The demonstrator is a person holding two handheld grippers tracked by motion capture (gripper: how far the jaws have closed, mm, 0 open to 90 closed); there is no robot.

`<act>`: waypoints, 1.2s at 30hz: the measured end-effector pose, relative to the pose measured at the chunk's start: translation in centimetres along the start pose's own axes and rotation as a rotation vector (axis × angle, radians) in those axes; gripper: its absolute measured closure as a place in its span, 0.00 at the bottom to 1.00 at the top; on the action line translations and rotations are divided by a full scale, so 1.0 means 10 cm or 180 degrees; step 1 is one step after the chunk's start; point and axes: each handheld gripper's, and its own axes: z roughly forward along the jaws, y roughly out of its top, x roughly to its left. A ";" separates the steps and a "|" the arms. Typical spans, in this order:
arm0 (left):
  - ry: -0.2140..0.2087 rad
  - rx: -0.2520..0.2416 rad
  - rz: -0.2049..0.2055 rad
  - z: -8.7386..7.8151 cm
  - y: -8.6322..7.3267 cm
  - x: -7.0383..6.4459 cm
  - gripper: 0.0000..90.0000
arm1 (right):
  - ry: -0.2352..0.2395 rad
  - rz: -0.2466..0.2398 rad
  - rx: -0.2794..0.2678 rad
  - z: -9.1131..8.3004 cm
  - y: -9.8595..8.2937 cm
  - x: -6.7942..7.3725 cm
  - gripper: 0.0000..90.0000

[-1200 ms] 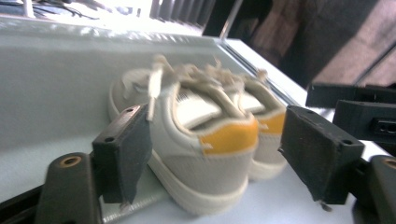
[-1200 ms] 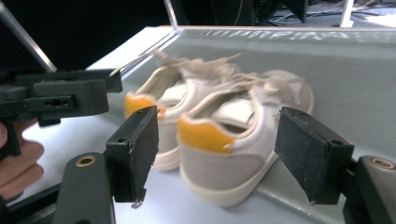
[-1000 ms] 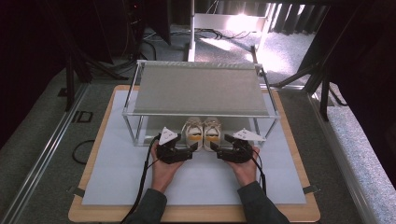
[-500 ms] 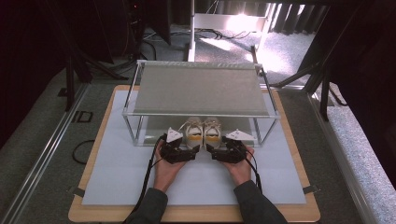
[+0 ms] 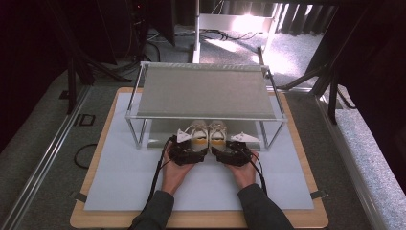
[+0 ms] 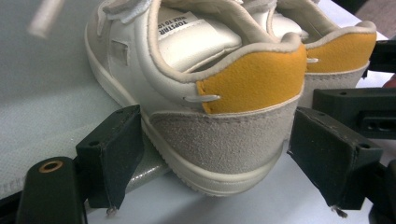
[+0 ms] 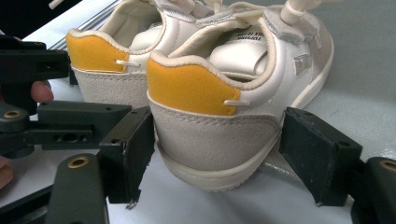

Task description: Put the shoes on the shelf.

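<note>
Two small white shoes with yellow heel tabs sit side by side at the front edge of the rack's lower shelf. The left gripper has its jaws spread wide around the left shoe's heel; the right gripper likewise brackets the right shoe.

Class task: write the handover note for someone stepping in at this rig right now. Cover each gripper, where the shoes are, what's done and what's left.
Left gripper: open, jaws either side of the left shoe heel, not clamped.
Right gripper: open, jaws flanking the right shoe heel.
Shoes: side by side, toes under the rack, heels at its front edge.
Done: shoes paired on the lower level.
Left: probably a final nudge inward, or withdraw both grippers.
</note>
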 end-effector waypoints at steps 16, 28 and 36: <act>0.0022 -0.0126 -0.0112 -0.03 0.11 -0.01 0.27 | 0.0049 -0.0037 -0.0084 -0.04 0.11 -0.02 0.34; 0.0033 -0.0138 -0.0174 0.05 0.15 0.04 0.26 | 0.0014 -0.0068 -0.0080 0.02 0.17 -0.07 0.36; 0.0015 -0.0127 -0.0196 0.09 0.17 0.08 0.26 | -0.0003 -0.0083 -0.0095 0.06 0.20 -0.09 0.36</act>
